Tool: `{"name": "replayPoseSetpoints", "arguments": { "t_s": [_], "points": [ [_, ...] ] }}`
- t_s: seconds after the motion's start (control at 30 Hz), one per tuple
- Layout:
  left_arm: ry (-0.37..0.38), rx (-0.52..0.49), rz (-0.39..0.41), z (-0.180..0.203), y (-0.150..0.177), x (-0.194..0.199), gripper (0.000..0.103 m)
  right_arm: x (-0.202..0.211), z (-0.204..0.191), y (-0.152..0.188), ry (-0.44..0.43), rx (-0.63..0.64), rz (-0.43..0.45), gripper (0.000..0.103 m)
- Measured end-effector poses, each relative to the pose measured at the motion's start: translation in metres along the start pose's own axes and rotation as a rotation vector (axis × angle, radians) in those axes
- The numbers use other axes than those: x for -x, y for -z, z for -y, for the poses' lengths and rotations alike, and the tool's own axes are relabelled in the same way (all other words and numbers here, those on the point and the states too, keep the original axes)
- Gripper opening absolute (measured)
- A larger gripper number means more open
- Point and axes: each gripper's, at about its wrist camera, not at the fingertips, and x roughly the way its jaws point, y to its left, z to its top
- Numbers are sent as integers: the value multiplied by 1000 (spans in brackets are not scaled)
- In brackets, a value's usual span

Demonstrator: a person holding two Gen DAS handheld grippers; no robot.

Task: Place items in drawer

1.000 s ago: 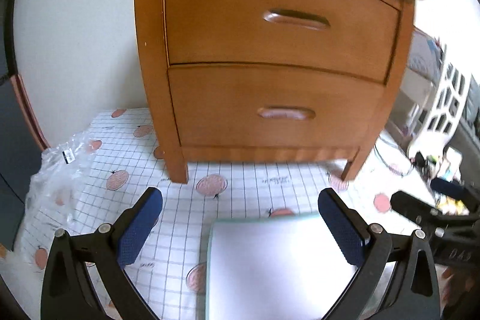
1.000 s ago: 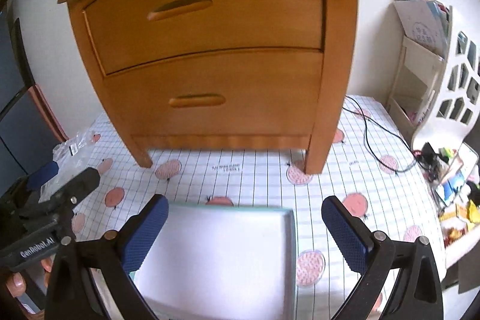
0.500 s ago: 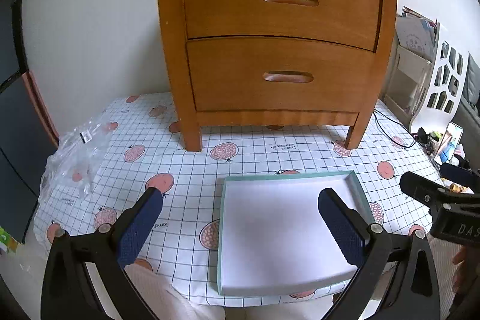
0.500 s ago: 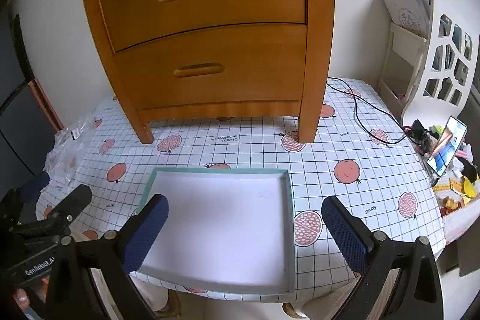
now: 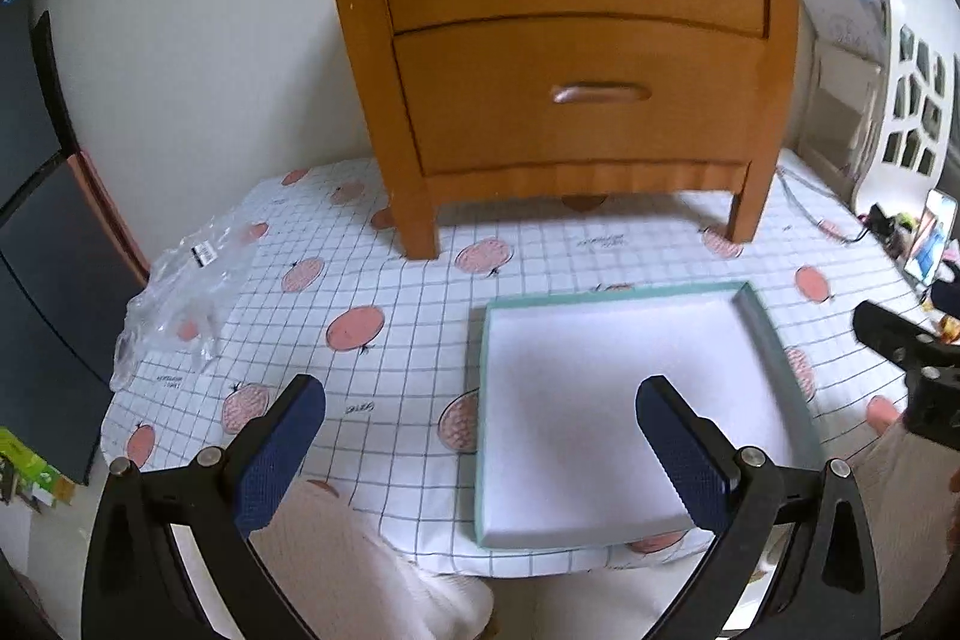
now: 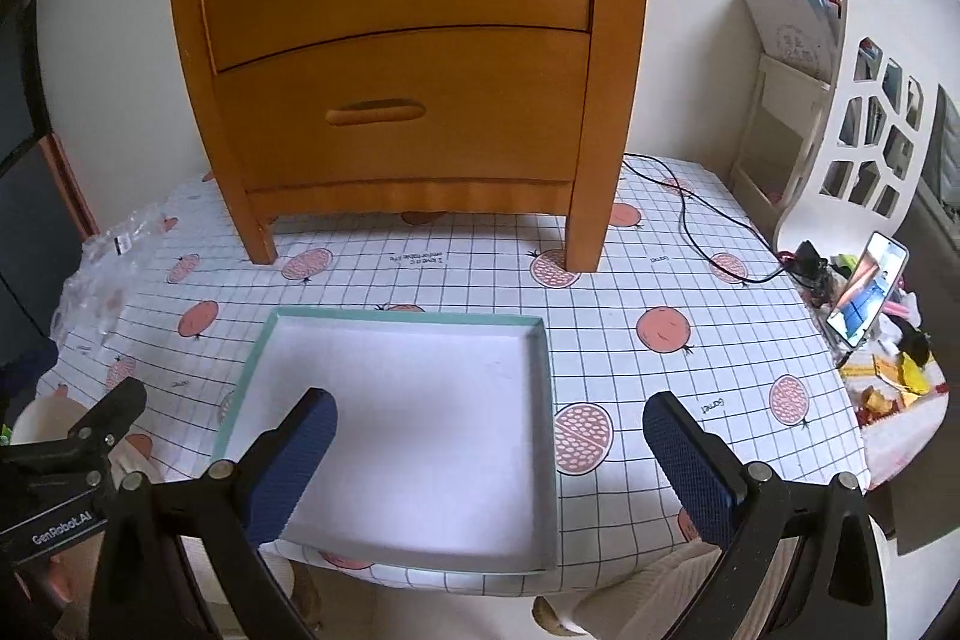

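A wooden two-drawer cabinet stands at the back of the table, both drawers closed. In front of it lies an empty white tray with a teal rim. My left gripper hangs open near the table's front edge, over the tray's left side, holding nothing. My right gripper is open too, above the tray's front right part, with nothing between its fingers. Each view catches the other gripper at its edge.
A crumpled clear plastic bag lies at the table's left. A black cable runs along the right. A phone and clutter sit beyond the right edge, beside a white shelf. The person's pale clothing shows below.
Both grippers have pulled back and up from the cabinet, so the whole tray and the table's front edge now show. Both stay open.
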Motion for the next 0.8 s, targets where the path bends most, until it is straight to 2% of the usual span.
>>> {"name": "replayPoseSetpoints", "arguments": {
  "t_s": [0.27,0.8],
  "points": [
    [4,45,-30,-9,6,-11,103,-10,-3,11,0,19,-4,103],
    [23,4,-35,4,11,-12,103,-19,-3,23,9,25,-37,103]
  ]
}}
